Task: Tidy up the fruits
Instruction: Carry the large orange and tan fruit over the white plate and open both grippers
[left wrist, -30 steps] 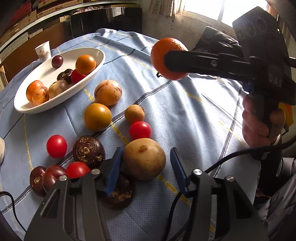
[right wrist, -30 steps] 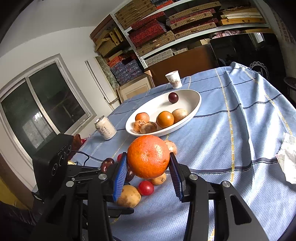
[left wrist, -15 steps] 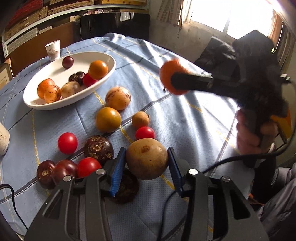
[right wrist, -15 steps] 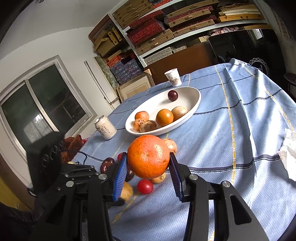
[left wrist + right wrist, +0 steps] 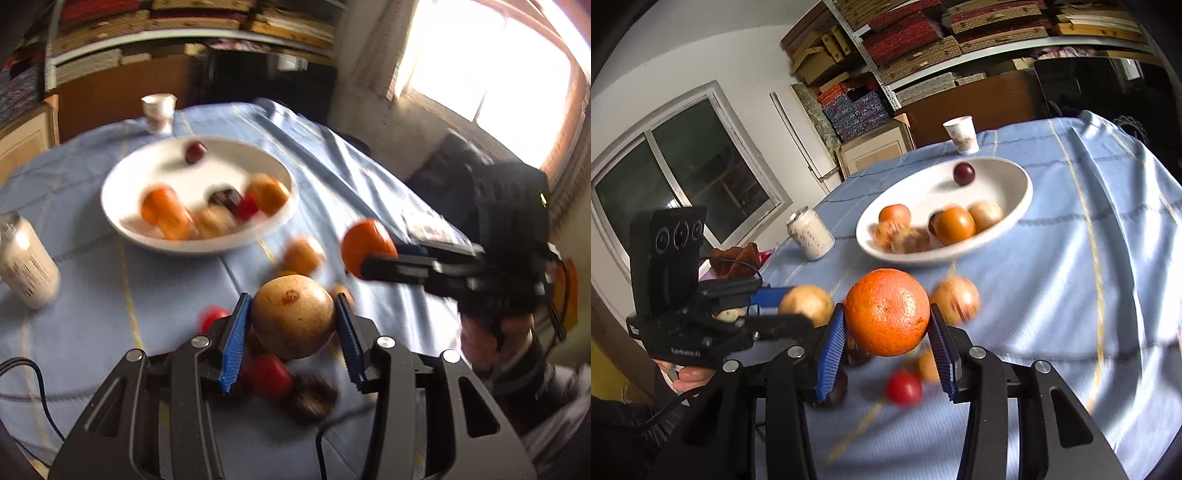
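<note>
since the prior frame i raised the tan fruit off the cloth, left gripper clamped on it. right gripper clamps the orange. white bowl at 11 o'clock.

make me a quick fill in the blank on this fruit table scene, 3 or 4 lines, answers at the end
1. The right gripper is shut on a fruit whose colour is ____.
2. The tan fruit is held by the ____ gripper.
3. The fruits already sorted lie in a white ____.
4. The paper cup stands upright on the far side of the ____.

Missing words: orange; left; bowl; bowl
</note>
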`<state>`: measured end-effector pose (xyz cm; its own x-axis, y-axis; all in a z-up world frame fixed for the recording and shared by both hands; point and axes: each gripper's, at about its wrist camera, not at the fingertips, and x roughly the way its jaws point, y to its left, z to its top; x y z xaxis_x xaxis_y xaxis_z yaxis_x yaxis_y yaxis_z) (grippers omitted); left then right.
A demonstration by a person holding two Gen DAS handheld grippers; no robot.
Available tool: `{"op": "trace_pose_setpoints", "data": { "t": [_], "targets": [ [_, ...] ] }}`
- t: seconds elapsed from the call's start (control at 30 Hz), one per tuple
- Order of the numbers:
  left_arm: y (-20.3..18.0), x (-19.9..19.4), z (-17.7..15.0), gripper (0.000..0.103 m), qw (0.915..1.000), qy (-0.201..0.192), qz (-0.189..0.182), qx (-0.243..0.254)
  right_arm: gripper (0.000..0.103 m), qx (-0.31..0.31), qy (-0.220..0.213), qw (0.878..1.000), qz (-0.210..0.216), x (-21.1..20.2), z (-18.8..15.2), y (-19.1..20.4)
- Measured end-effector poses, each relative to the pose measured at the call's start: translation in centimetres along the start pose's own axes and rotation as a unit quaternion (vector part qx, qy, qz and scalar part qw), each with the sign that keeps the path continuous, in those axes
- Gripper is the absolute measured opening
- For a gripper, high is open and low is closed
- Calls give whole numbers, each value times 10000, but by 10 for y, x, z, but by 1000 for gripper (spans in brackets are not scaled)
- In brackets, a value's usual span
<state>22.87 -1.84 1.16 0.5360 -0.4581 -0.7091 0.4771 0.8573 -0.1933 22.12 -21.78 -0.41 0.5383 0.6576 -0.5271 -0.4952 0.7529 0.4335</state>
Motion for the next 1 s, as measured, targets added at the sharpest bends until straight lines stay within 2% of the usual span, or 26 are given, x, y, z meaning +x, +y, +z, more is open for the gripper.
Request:
{"op": "trace_pose_setpoints", "data": {
  "t": [0.13, 0.23, 0.33, 0.47, 0.53, 0.6, 0.7, 0.73, 0.77, 0.8, 0.83, 0.87, 1.0],
  "targets": [
    [32, 7, 43, 45, 9955, -374, 844, -195, 45, -128, 147, 9992, -346, 17, 26, 7],
    [54, 23, 65, 45, 9936, -320, 1019, -362, 45, -180, 301, 9978, -558, 26, 41, 8],
    [72, 41, 84, 45, 9908, -265, 1232, -496, 45, -208, 406, 9976, -528, 36, 62, 7],
    [101, 60, 100, 45, 9878, -224, 1285, -849, 45, -209, 498, 9965, -635, 68, 88, 0],
    [112, 71, 103, 45, 9863, -149, 1318, -978, 45, -171, 557, 9953, -778, 91, 93, -8],
    [119, 81, 105, 45, 9828, -79, 1542, -1018, 45, -164, 582, 9934, -974, 112, 93, -14],
    [123, 88, 105, 45, 9798, -17, 1748, -970, 45, 1, 647, 9932, -964, 130, 94, -22],
    [124, 87, 104, 48, 9790, -11, 1780, -991, 46, 35, 662, 9931, -971, 134, 95, -24],
    [123, 85, 103, 63, 9784, -37, 1818, -986, 46, 75, 695, 9925, -1004, 135, 95, -25],
    [121, 80, 101, 73, 9768, -89, 1902, -976, 48, 86, 719, 9924, -996, 136, 96, -24],
    [119, 73, 100, 89, 9742, -208, 2032, -963, 61, 72, 687, 9927, -991, 133, 97, -22],
    [116, 64, 99, 93, 9726, -332, 2100, -943, 71, 23, 577, 9931, -1025, 127, 98, -18],
    [101, 29, 89, 98, 9737, -547, 2020, -904, 81, -377, 228, 9915, -1228, 95, 92, 2]
  ]
}}
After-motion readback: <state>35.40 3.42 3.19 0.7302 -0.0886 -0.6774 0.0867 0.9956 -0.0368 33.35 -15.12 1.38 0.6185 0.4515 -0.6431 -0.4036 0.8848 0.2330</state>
